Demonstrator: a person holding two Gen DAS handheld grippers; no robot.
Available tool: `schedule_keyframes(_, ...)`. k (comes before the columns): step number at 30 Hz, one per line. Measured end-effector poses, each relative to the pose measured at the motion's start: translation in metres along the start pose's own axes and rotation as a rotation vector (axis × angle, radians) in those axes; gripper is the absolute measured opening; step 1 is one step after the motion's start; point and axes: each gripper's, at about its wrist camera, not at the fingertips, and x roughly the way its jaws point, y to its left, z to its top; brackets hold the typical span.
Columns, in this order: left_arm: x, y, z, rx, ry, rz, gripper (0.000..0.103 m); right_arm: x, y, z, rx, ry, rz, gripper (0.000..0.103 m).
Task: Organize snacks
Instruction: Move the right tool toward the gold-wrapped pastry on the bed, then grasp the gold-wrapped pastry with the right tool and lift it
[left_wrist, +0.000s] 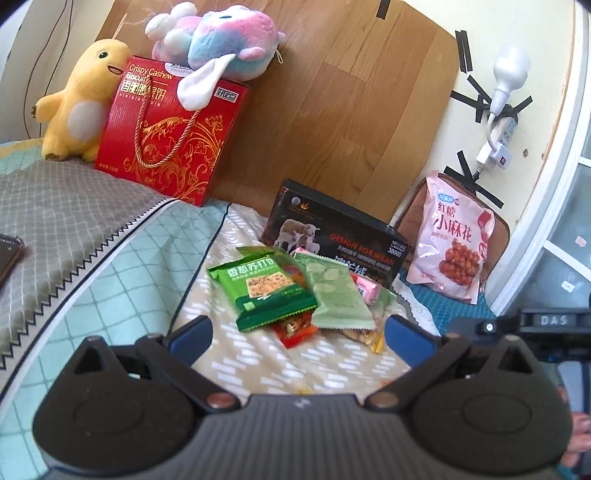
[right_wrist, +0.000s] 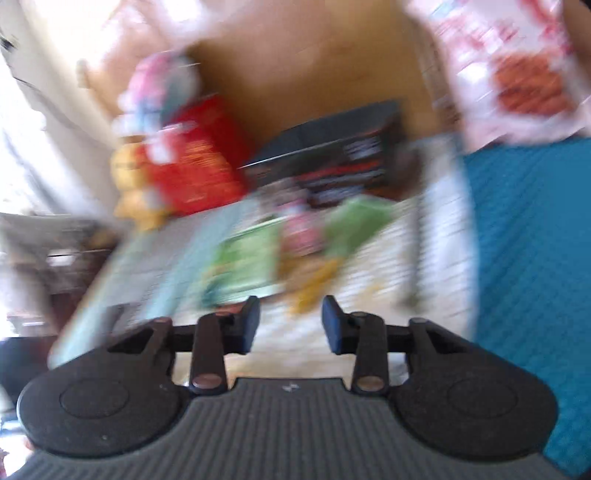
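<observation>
A pile of snack packets lies on the bed in the left wrist view: a dark green cracker packet (left_wrist: 264, 291), a pale green packet (left_wrist: 338, 295), a red packet (left_wrist: 293, 330), a small pink packet (left_wrist: 367, 288) and a nut packet (left_wrist: 364, 334). My left gripper (left_wrist: 299, 334) is open and empty, just in front of the pile. The right wrist view is blurred by motion; the green packets (right_wrist: 247, 262) and the pink packet (right_wrist: 303, 229) show ahead. My right gripper (right_wrist: 290, 325) is open and empty, short of the pile.
A black box (left_wrist: 343, 236) stands behind the pile. A red cashew biscuit box (left_wrist: 170, 129) holds a pastel plush (left_wrist: 218, 40), with a yellow plush (left_wrist: 77, 99) beside it. A pink bag (left_wrist: 452, 243) leans at the right. A phone (left_wrist: 9, 254) lies at the left.
</observation>
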Motion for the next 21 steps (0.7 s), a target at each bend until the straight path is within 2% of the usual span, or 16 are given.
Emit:
schedule_keyframes(3, -0.004, 0.006, 0.004, -0.011, 0.024, -0.012, 0.102, -0.013, 0.004, -0.009, -0.046, -0.049, 0.033, 0.051)
schedule_keyframes(5, -0.007, 0.013, 0.006, -0.026, 0.061, -0.05, 0.097, -0.018, 0.008, -0.014, -0.115, -0.056, 0.058, 0.056)
schedule_keyframes(7, -0.012, 0.019, 0.006, -0.037, 0.101, -0.099, 0.092, -0.027, 0.006, -0.024, -0.179, -0.036, 0.11, 0.073)
schedule_keyframes(8, -0.015, 0.019, 0.006, -0.033, 0.124, -0.12, 0.084, -0.029, 0.007, -0.03, -0.214, -0.013, 0.141, 0.074)
schedule_keyframes(11, -0.019, 0.015, 0.001, -0.009, 0.203, -0.183, 0.07, -0.029, 0.017, -0.052, -0.323, 0.067, 0.178, 0.074)
schedule_keyframes(13, -0.017, 0.009, -0.004, 0.01, 0.274, -0.229, 0.056, -0.025, 0.021, -0.064, -0.374, 0.128, 0.202, 0.074)
schedule_keyframes(15, -0.011, 0.001, -0.012, 0.044, 0.353, -0.238, 0.045, -0.017, 0.024, -0.072, -0.398, 0.174, 0.22, 0.074)
schedule_keyframes(16, -0.008, -0.004, -0.017, 0.058, 0.381, -0.247, 0.035, -0.011, 0.026, -0.075, -0.403, 0.194, 0.226, 0.074)
schedule_keyframes(17, -0.004, -0.008, -0.021, 0.069, 0.411, -0.258, 0.03, -0.008, 0.027, -0.078, -0.407, 0.204, 0.236, 0.074)
schedule_keyframes(19, 0.0, -0.015, -0.025, 0.085, 0.419, -0.262, 0.028, 0.0, 0.032, -0.081, -0.411, 0.21, 0.246, 0.061)
schedule_keyframes(21, 0.003, -0.021, -0.019, 0.085, 0.419, -0.266, 0.024, 0.002, 0.035, -0.075, -0.435, 0.19, 0.195, 0.053)
